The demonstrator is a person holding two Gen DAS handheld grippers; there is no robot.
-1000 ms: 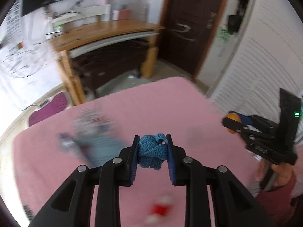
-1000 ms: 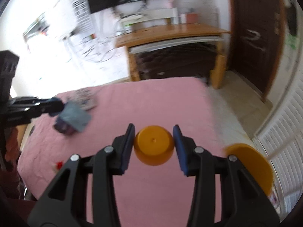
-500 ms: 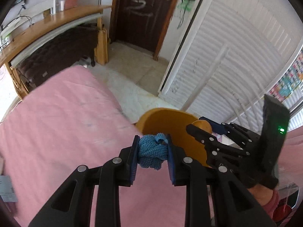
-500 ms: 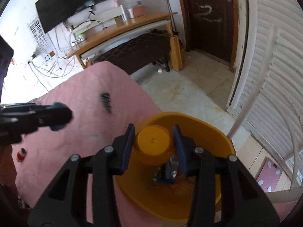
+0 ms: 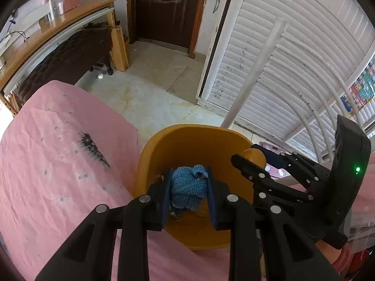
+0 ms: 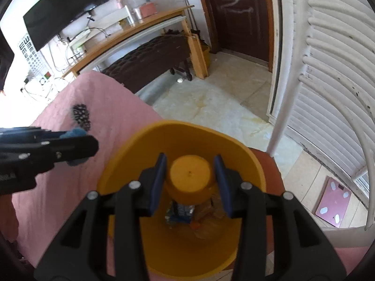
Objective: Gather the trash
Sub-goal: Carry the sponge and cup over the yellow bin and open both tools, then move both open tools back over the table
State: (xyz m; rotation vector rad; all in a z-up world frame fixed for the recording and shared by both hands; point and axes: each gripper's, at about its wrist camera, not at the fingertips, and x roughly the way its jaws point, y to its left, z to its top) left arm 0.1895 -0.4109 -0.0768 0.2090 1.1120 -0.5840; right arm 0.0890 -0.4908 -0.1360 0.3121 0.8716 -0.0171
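Bin [image 5: 150, 164], orange, beside pink bed: I am holding my left gripper [image 5: 187, 188], clamping blue knitted wad [image 5: 187, 189], and right gripper [image 6: 190, 182], clamping orange cup [image 6: 190, 178], above it; off-centre release risks spilling trash outside.

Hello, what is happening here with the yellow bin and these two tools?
A person is collecting trash with a handheld gripper in each hand. The left gripper is shut on a blue knitted wad; the right gripper is shut on an orange cup. Both hang over the open yellow bin beside the pink bed. Some trash already lies inside; neither item is released yet.
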